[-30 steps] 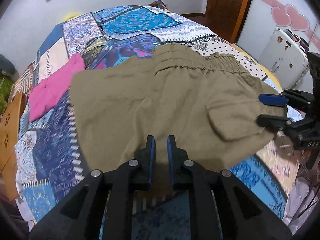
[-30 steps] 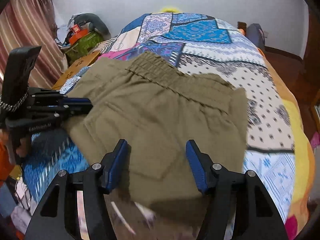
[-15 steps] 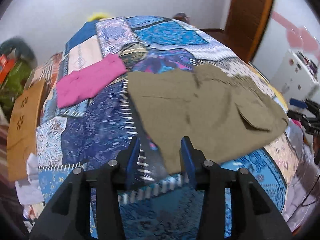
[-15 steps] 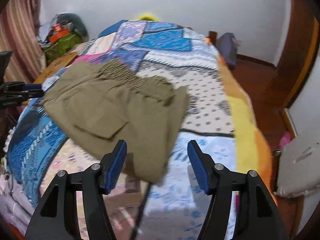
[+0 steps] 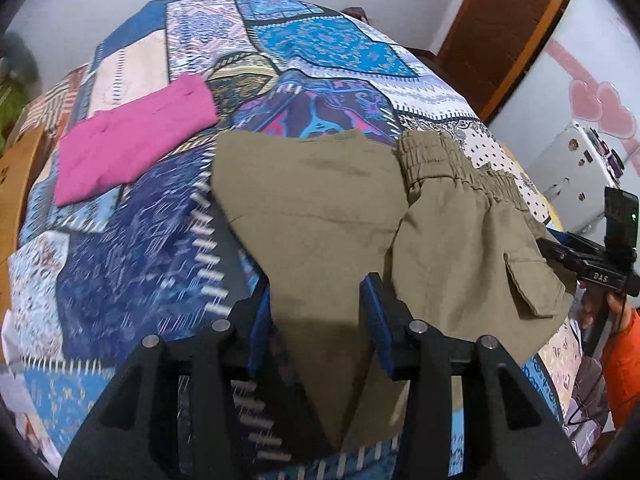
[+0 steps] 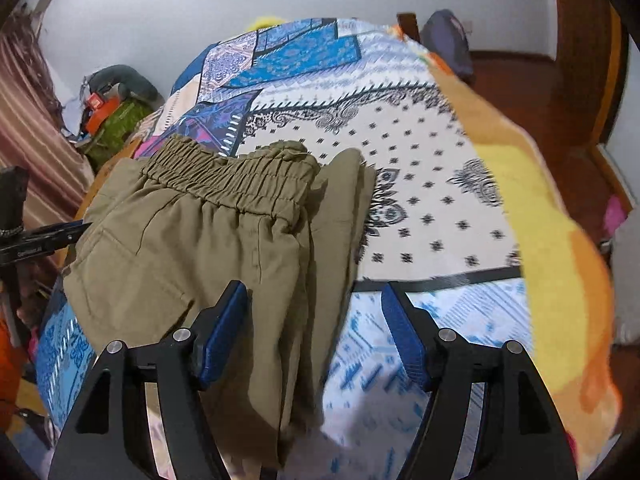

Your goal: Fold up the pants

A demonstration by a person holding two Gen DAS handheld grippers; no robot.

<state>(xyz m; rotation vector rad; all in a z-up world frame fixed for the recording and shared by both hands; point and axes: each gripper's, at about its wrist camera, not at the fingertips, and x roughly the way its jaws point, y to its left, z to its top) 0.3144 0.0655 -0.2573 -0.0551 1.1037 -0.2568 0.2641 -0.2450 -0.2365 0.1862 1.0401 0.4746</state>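
Note:
The olive-green pants (image 5: 340,216) lie folded on the patchwork bedspread (image 5: 132,264), with the elastic waistband (image 5: 448,164) at the far right and a flap pocket (image 5: 532,284) near the right edge. My left gripper (image 5: 316,320) is open and empty, over the near edge of the pants. In the right wrist view the pants (image 6: 192,248) show the waistband (image 6: 232,180) on top. My right gripper (image 6: 314,332) is open and empty, over their near right edge. The right gripper also shows in the left wrist view (image 5: 588,256).
A folded pink garment (image 5: 132,140) lies on the bed to the left of the pants. A white appliance (image 5: 576,168) stands past the bed's right side. A wooden door (image 5: 500,24) is behind. Clutter and a curtain (image 6: 36,128) are at the left.
Both grippers have opened wider and moved in over the pants. The pants now lie folded over with the waistband layer on top. Both cameras have swung toward the pants.

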